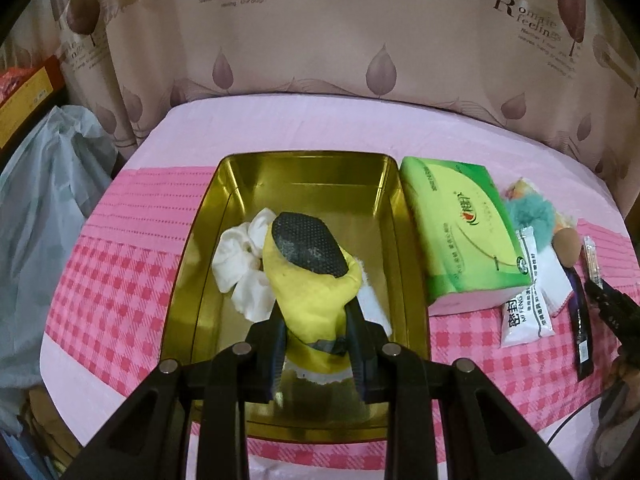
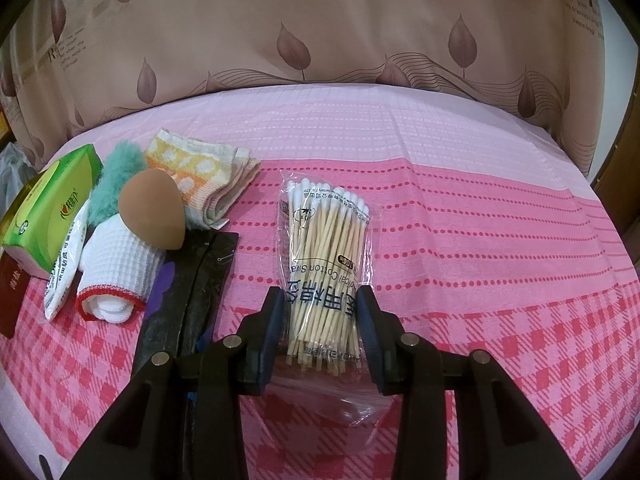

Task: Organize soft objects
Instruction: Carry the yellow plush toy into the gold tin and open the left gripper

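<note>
My left gripper (image 1: 316, 320) is shut on a yellow sock with a black dotted sole (image 1: 310, 280), held over the open gold tin (image 1: 200, 248). A crumpled white cloth (image 1: 240, 268) lies inside the tin beneath the sock. My right gripper (image 2: 322, 316) is shut on a clear bag of cotton swabs (image 2: 326, 248), which rests on the pink checked cloth (image 2: 500, 320). In the left wrist view the right gripper (image 1: 608, 304) shows at the right edge.
Right of the tin lie a green tissue pack (image 1: 460, 232), a teal fluffy puff (image 2: 116, 184), a brown egg-shaped sponge (image 2: 154, 208), a rolled white cloth (image 2: 116, 280), a folded patterned towel (image 2: 200, 176), a white sachet (image 1: 524, 308) and a black packet (image 2: 188, 292). A curtain (image 2: 320, 20) hangs behind.
</note>
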Motion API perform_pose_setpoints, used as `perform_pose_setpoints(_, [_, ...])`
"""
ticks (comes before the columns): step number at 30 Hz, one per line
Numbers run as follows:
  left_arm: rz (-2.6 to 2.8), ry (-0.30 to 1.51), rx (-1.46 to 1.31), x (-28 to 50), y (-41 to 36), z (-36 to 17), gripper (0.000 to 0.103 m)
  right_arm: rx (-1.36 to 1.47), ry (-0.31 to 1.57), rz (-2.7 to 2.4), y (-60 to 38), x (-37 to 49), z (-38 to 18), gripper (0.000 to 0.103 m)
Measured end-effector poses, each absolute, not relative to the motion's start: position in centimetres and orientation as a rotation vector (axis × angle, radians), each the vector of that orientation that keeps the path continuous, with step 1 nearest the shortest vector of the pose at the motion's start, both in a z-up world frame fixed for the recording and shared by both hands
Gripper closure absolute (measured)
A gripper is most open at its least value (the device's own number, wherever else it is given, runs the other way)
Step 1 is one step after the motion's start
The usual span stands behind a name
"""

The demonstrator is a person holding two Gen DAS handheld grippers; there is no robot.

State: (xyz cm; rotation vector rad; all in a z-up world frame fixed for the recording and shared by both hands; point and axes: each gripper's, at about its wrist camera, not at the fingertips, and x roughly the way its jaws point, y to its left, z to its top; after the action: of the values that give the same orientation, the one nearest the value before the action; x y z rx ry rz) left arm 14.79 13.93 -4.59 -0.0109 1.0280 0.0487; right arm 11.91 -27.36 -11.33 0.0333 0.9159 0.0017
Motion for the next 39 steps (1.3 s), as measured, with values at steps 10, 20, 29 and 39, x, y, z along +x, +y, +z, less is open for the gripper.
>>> perform_pose_setpoints(10, [0.047,1.020,-0.013,14.9,14.2,-4.8,0.076,0.031,0.917,-0.001,-27.3,11.9,-11.3,0.067])
perform_pose_setpoints(20, [0.023,1.007,-0.025,14.4,14.2,-4.2,0.076,0.019,0.918,-0.007,-27.2,11.8,-11.2,0.067])
perform_pose_setpoints(29, [0.045,1.026,-0.019,14.9,14.7,-4.9,0.073,0.016,0.920,-0.009,-27.2,11.8,-11.2,0.067])
perform_pose_setpoints(39, [0.075,1.021,-0.002,14.4,15.8,-4.7,0.063,0.006,0.920,-0.016,-27.0,11.8,-11.3,0.067])
